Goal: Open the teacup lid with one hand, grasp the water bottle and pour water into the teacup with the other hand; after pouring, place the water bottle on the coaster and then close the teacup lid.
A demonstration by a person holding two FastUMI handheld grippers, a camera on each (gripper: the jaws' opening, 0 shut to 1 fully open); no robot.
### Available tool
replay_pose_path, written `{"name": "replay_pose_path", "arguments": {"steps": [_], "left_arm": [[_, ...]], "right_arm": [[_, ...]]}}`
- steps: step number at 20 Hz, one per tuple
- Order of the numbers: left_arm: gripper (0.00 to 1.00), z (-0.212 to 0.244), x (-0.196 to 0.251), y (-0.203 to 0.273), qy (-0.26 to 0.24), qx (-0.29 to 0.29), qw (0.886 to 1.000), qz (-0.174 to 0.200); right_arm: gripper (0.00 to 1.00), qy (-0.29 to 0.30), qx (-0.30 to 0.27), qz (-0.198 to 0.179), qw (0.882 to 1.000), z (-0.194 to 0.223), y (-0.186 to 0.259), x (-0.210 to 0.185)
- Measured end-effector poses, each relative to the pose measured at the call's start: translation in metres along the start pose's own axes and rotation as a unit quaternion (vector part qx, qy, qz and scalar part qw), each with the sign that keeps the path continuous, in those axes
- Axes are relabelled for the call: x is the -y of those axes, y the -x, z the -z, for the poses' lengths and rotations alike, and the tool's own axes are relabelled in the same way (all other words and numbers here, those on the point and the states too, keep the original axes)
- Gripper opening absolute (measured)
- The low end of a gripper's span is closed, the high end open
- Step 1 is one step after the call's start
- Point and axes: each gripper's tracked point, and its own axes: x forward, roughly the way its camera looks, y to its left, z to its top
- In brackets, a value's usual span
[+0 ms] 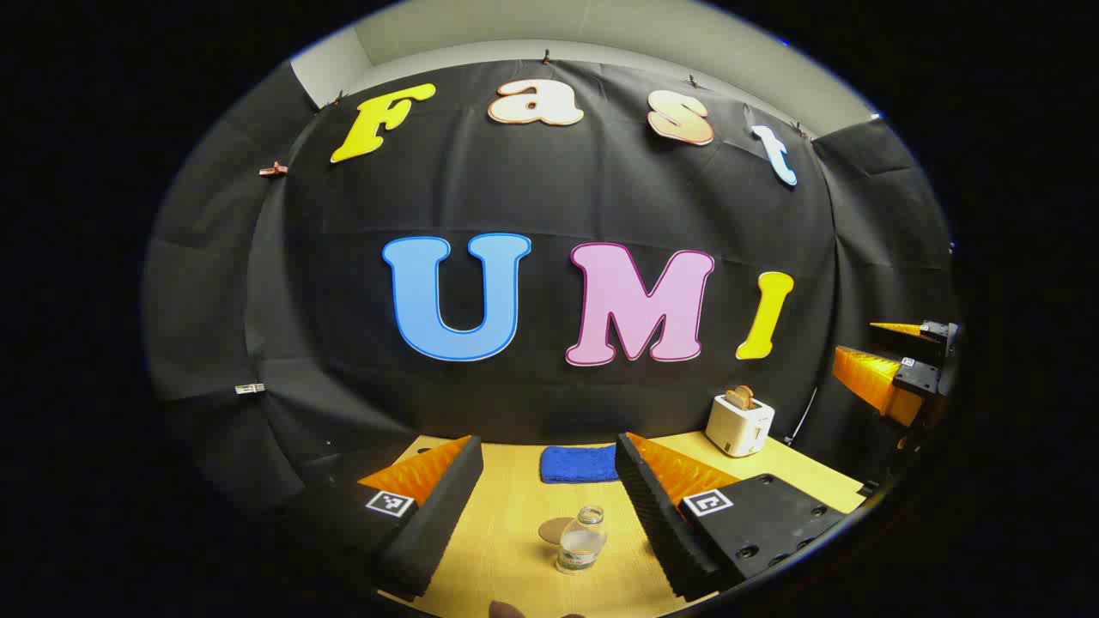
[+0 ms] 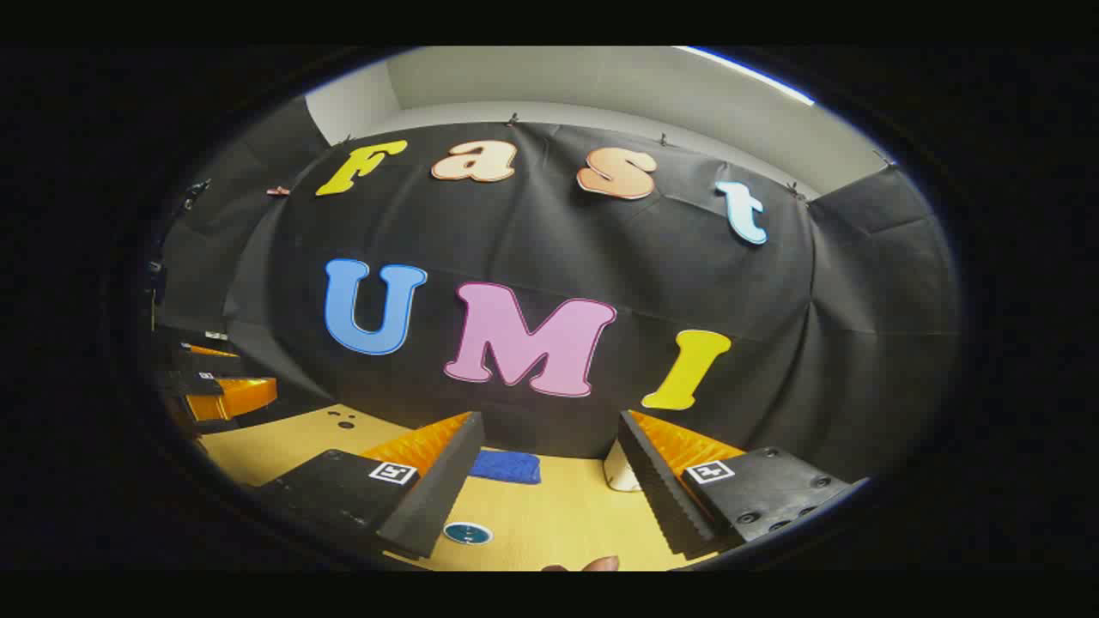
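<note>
Both cameras ride low over a yellow table (image 1: 515,532), facing the black cloth back wall (image 1: 549,197). The left gripper view looks past its own fingers at a bottle (image 1: 581,541) close ahead, a toaster (image 1: 740,425) far right. The right gripper view sits further right. Both views share a blue cloth (image 1: 578,464) (image 2: 506,467) by the wall.

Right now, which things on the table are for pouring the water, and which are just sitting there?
For the job: water bottle, coaster, teacup lid.
Just sitting there: blue cloth, toaster with a slice of bread in it.
</note>
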Motion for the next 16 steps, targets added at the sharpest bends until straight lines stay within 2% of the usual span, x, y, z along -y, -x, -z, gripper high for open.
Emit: {"name": "replay_pose_path", "arguments": {"steps": [16], "left_arm": [[0.98, -0.002, -0.008, 0.009, -0.003, 0.001, 1.0, -0.004]], "right_arm": [[0.97, 0.007, 0.014, -0.004, 1.0, -0.01, 0.008, -0.017]]}}
